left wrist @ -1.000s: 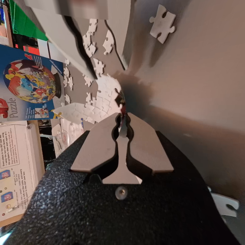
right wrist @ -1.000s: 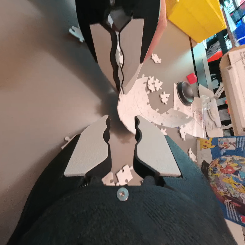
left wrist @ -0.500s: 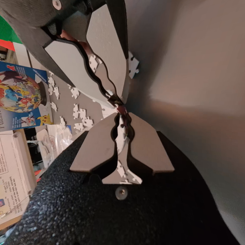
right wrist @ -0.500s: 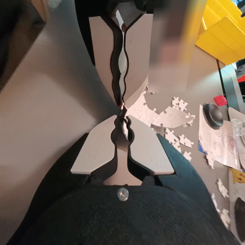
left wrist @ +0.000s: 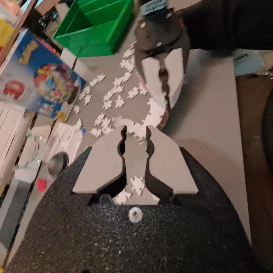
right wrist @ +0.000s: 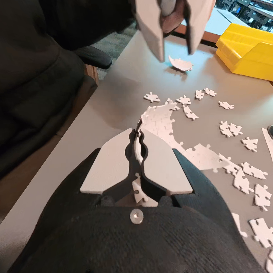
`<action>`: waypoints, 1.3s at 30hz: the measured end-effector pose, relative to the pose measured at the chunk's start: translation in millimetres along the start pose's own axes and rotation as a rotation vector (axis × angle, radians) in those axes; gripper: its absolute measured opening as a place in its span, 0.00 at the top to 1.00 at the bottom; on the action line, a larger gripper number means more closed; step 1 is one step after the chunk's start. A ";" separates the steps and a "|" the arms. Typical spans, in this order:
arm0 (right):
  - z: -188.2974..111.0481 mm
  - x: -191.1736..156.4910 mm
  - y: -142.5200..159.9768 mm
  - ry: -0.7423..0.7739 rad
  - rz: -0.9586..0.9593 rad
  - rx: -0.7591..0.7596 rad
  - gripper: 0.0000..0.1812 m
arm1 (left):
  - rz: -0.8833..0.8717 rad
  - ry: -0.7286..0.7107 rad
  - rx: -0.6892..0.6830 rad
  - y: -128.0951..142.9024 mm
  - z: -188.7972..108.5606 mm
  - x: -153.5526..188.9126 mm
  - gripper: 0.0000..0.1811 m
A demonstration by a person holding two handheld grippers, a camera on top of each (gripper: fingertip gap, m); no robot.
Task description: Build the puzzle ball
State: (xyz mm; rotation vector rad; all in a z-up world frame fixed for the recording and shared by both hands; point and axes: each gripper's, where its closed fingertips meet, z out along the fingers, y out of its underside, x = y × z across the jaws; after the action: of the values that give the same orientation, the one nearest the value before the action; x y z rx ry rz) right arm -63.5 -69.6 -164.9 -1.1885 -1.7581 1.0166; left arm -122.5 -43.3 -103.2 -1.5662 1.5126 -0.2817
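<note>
My right gripper [right wrist: 136, 133] is shut on the edge of a curved white assembled puzzle section [right wrist: 159, 122], whose strip trails right across the grey table [right wrist: 118, 94]. In the left wrist view the same gripper [left wrist: 166, 97] pinches that section [left wrist: 155, 116] from above. My left gripper [left wrist: 135, 130] is open and empty, pulled back from the section; in the right wrist view it hangs open [right wrist: 175, 54] above a small bowl-shaped assembled cap [right wrist: 181, 65]. Several loose white pieces [left wrist: 116, 91] lie around; they also show in the right wrist view [right wrist: 230, 130].
A green bin [left wrist: 94, 25] stands at the far end and a yellow bin [right wrist: 248, 51] at the other. The blue puzzle box [left wrist: 39, 79], a black round stand [left wrist: 58, 164] and a red block [left wrist: 41, 184] lie along one side. A chair [right wrist: 94, 57] is beyond the table edge. The left gripper's tips are roughly 9 centimeters from the right gripper's.
My left gripper has opened, let go of the puzzle section and drawn back from it. My right gripper closed on the section's edge and still holds it.
</note>
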 end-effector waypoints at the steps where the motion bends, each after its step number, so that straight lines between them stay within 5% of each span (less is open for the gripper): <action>1: -1.2 -1.1 -0.6 -0.006 0.010 0.014 0.97 | -0.040 -0.018 -0.028 12.1 -4.6 -7.0 0.86; 10: -13.1 -7.5 -5.6 -0.061 0.086 0.104 0.97 | -0.162 0.045 -0.264 98.6 -15.4 4.3 0.86; 17: -16.0 -15.1 -4.8 -0.135 0.140 0.100 0.98 | -0.112 0.112 -0.280 97.9 -5.9 22.5 0.87; 21: -18.7 -16.8 -2.7 -0.152 0.147 0.092 0.98 | -0.184 0.094 -0.343 116.8 -15.8 12.3 0.87; 24: -20.3 -19.0 -2.9 -0.183 0.158 0.097 0.98 | -0.241 0.189 -0.416 133.5 -26.3 25.4 0.78; 30: -22.4 -21.3 -2.6 -0.236 0.172 0.098 0.98 | -0.252 0.248 -0.409 143.7 -20.3 46.1 0.77; 35: -24.9 -22.7 -1.4 -0.271 0.194 0.089 0.98 | -0.306 0.224 -0.389 145.5 -11.7 48.4 0.76; 39: -27.8 -24.5 -1.8 -0.293 0.198 0.080 0.98 | -0.311 0.055 -0.384 153.1 -16.9 13.5 0.77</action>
State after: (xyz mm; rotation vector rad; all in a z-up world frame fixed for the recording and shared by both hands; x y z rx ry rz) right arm -32.4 -88.1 -156.4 -1.2299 -1.8257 1.4261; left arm -234.7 -37.0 -209.3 -2.1200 1.4181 -0.2176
